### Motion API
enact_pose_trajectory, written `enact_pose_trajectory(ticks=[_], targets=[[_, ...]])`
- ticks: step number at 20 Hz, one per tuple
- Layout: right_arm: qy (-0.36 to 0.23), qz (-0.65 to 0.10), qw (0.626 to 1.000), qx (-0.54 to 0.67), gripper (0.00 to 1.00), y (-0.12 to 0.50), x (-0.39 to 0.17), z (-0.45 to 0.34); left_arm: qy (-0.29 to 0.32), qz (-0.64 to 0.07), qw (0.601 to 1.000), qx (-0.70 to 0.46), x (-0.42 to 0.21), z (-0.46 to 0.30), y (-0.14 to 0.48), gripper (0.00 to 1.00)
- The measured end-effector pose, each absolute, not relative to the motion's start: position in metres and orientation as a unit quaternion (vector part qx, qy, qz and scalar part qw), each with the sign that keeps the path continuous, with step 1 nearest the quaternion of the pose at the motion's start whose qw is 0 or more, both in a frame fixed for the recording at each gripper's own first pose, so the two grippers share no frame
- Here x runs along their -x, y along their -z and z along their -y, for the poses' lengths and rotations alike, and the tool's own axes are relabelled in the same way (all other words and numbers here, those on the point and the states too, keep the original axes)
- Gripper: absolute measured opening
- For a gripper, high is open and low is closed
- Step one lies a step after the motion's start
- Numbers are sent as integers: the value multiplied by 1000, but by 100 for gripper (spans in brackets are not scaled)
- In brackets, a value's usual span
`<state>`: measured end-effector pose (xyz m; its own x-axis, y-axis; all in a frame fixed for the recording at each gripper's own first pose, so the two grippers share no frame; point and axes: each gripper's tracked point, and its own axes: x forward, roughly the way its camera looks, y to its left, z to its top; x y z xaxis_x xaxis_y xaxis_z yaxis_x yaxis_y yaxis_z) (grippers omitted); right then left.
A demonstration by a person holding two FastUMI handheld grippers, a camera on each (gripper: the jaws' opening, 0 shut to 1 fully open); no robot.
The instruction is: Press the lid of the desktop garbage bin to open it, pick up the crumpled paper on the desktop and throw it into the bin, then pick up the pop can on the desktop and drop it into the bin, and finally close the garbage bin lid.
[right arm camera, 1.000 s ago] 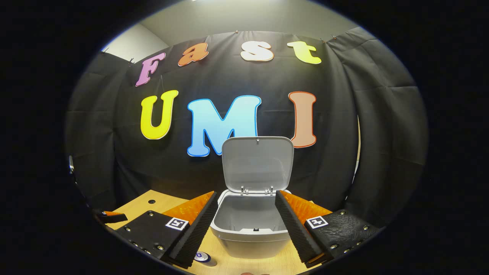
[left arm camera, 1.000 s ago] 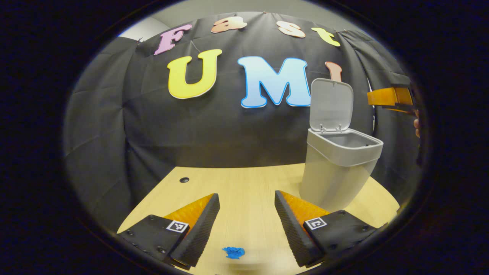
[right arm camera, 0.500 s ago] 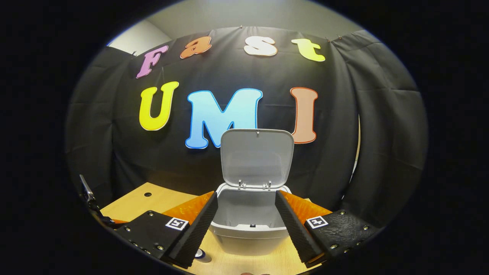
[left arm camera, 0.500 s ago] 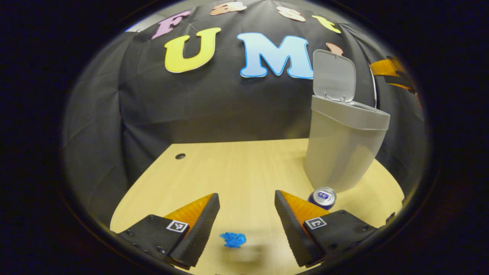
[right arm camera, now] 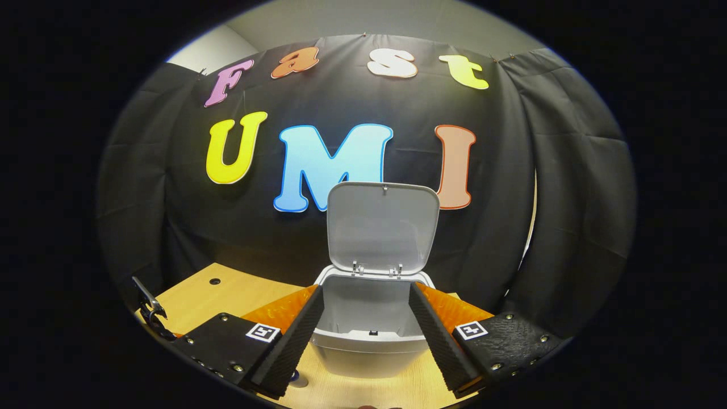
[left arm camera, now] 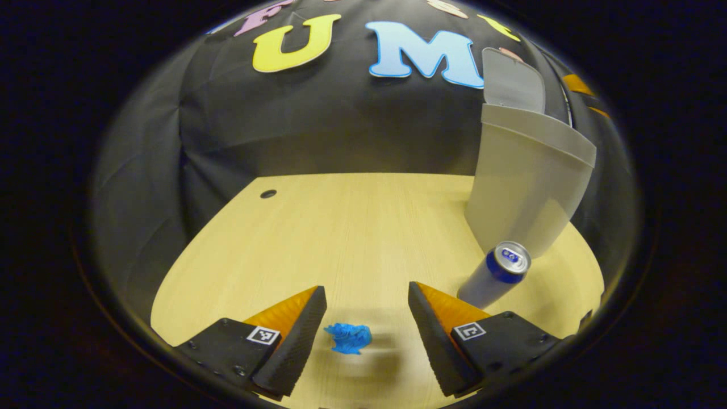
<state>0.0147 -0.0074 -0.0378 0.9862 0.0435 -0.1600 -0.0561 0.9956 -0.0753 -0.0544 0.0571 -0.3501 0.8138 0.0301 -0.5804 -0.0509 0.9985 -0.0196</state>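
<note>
**Grey bin stands open; blue paper lies between the left gripper's fingers**

Pale wood forms the desktop, and a grey plastic garbage bin stands on it in front of the black cloth wall. The bin's lid is swung up on its back hinge and stands nearly upright. In the right gripper view the inside of the bin shows as bare grey walls; its bottom is hidden below the front rim, so I cannot tell whether anything lies there.

In the left gripper view a small crumpled paper, bright blue, rests on the desktop. The left gripper hangs low over it with jaws spread wide, the paper between the fingers and touching neither. A pop can, silver with a blue top rim, stands upright just in front of the bin's base, near the gripper's right-hand finger.

The right gripper faces the bin's open mouth, jaws apart and holding nothing.
</note>
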Motion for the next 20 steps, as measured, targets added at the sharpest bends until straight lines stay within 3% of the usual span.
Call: enact_pose_trajectory(ticks=[1,4,13,17,20], targets=[[-24,-81,996,39,96,38,-15,7,-24,-313,949,19,56,-59,358,92],[-22,-85,995,40,96,43,-17,8,-31,-331,943,35,60,-64,374,99],[-16,-93,995,38,96,49,-22,11,-47,-385,919,64,71,-76,417,93],[-15,-100,994,39,96,54,-22,12,-59,-411,907,66,79,-88,433,99],[-14,-102,994,38,96,57,-23,13,-63,-422,902,68,83,-91,440,96]])
